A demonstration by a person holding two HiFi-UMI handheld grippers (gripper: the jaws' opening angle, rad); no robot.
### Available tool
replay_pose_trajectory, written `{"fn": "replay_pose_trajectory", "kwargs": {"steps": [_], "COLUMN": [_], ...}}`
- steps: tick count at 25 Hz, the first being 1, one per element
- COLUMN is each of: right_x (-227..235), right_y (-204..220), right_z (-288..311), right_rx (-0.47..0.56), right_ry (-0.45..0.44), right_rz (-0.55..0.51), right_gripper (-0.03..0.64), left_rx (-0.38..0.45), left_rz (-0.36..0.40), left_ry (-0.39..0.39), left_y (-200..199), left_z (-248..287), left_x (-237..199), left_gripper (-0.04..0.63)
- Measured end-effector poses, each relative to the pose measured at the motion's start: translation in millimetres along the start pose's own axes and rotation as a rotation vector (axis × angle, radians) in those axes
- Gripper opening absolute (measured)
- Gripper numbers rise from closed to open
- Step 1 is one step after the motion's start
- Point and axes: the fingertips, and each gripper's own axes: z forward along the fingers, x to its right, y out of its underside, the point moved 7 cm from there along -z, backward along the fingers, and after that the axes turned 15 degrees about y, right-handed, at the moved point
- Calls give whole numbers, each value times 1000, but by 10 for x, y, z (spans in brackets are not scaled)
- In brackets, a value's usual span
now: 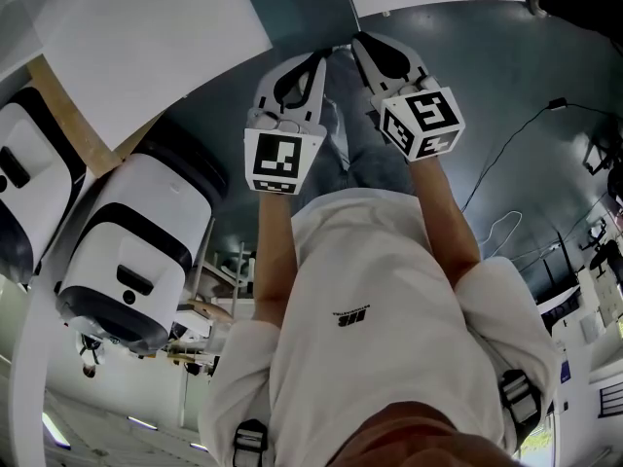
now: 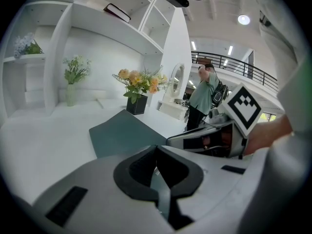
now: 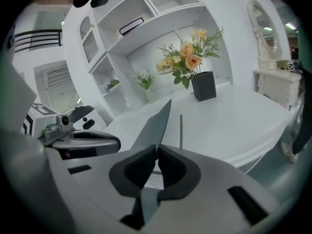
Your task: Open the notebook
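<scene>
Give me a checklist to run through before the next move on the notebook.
1. Notebook located: ok. It lies flat on the white table, ahead of both grippers.
2. Cover state: ok. It looks closed, and neither gripper touches it.
3. Left gripper ready to grip: not ok. Its jaws are together with nothing between them.
4. Right gripper ready to grip: not ok. Its jaws are together and empty.
5. Flower vase clear of the notebook: ok. It stands apart, behind it.
6. Which edge is the spine: cannot tell.
</scene>
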Motion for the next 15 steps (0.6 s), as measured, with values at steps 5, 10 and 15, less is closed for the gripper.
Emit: {"fn": "replay_pose_trajectory", "kwargs": {"steps": [5, 10, 15], "right_x": [-89, -163, -277], "right_y": [-100, -162, -240], "right_z": [-84, -132, -195], "right_rx": [14, 28, 47], "right_ry": [-2, -5, -19], "right_rz": [-24, -50, -76], "right_gripper": [9, 8, 8], "left_rx": [19, 38, 57], "left_rz": [3, 10, 10], "left_ry": [-16, -33, -56], "left_y": [-52, -94, -111], "left_z": [-95, -188, -311], "left_x": [-8, -27, -35], "left_gripper": [0, 0, 0]}}
